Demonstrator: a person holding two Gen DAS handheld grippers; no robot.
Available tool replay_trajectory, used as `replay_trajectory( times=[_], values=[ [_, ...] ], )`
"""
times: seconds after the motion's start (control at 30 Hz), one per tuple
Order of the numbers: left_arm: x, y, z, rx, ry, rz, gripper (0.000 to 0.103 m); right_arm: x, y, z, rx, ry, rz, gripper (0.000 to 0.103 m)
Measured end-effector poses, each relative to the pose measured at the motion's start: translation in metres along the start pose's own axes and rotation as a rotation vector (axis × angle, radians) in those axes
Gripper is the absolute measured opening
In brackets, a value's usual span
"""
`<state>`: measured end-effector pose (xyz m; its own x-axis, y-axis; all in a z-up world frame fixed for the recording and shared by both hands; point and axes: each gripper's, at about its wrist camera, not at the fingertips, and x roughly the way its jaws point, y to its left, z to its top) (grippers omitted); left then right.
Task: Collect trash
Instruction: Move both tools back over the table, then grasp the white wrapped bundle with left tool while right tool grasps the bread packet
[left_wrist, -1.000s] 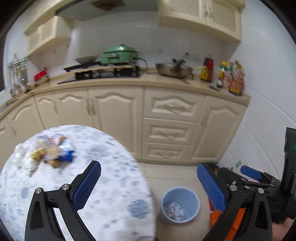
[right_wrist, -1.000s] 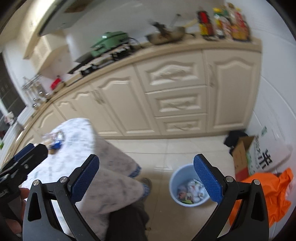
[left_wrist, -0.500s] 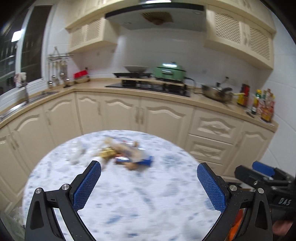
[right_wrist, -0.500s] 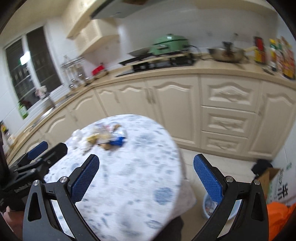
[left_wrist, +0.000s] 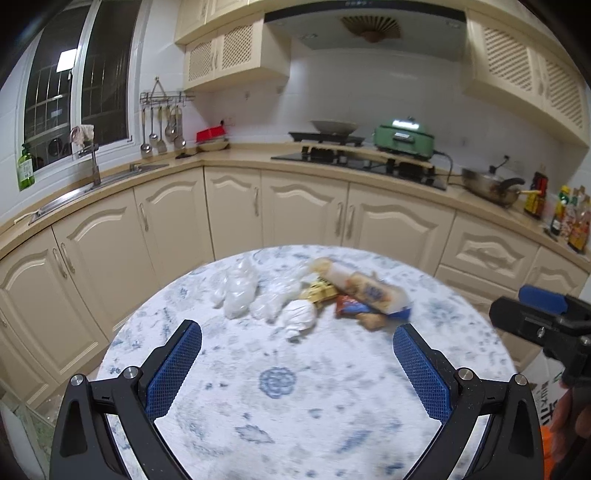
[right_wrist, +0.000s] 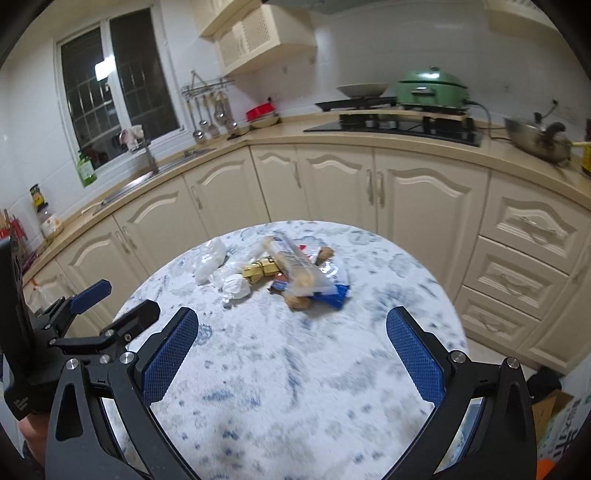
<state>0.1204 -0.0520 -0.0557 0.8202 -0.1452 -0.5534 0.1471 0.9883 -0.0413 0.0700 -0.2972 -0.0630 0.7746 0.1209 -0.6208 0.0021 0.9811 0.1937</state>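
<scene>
A heap of trash lies on the far half of the round blue-patterned table (left_wrist: 295, 406) (right_wrist: 295, 387): clear plastic bags (left_wrist: 236, 291) (right_wrist: 208, 260), a crumpled white tissue (left_wrist: 299, 317) (right_wrist: 236, 286), a gold wrapper (left_wrist: 319, 291) (right_wrist: 260, 269), a clear cracker sleeve (left_wrist: 364, 290) (right_wrist: 293, 264) and a blue wrapper (left_wrist: 400, 314) (right_wrist: 334, 293). My left gripper (left_wrist: 297, 365) is open, hovering over the table short of the heap. My right gripper (right_wrist: 291, 354) is open too, also short of the heap. Both hold nothing.
Cream kitchen cabinets (left_wrist: 303, 210) curve around behind the table, with a sink (left_wrist: 92, 184), a hob and a green cooker (left_wrist: 402, 138) on the counter. A cardboard box (right_wrist: 554, 417) stands on the floor at the right. The trash bin is out of view.
Both views have swung up and left from the floor and the blue bin to the table. The trash heap now lies centred ahead of both open grippers.
</scene>
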Motion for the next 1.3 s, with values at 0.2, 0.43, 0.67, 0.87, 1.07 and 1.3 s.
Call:
replay_trajectory(
  times=[0.2,0.43,0.67,0.87,1.07,1.3],
  values=[
    [0.069,0.01,0.023,0.007,0.091,0.002,0.102,0.046,-0.003,0.016,-0.009,0.052,0.021,0.103],
    [0.149,0.009,0.04,0.033,0.212,0.023,0.102,0.116,-0.017,0.034,-0.007,0.157,0.056,0.103],
    [0.224,0.011,0.047,0.027,0.326,0.02,0.1,0.183,-0.016,0.046,-0.052,0.268,0.092,0.086],
    [0.261,0.013,0.052,0.017,0.338,-0.006,0.068,0.221,-0.006,0.04,-0.112,0.34,0.083,0.042],
    [0.267,0.029,0.056,-0.036,0.325,-0.063,0.032,0.204,-0.008,0.028,-0.076,0.318,0.103,0.034],
    [0.243,0.041,0.041,-0.059,0.306,-0.074,0.031,0.149,-0.012,0.009,-0.014,0.258,0.105,0.034]
  ],
)
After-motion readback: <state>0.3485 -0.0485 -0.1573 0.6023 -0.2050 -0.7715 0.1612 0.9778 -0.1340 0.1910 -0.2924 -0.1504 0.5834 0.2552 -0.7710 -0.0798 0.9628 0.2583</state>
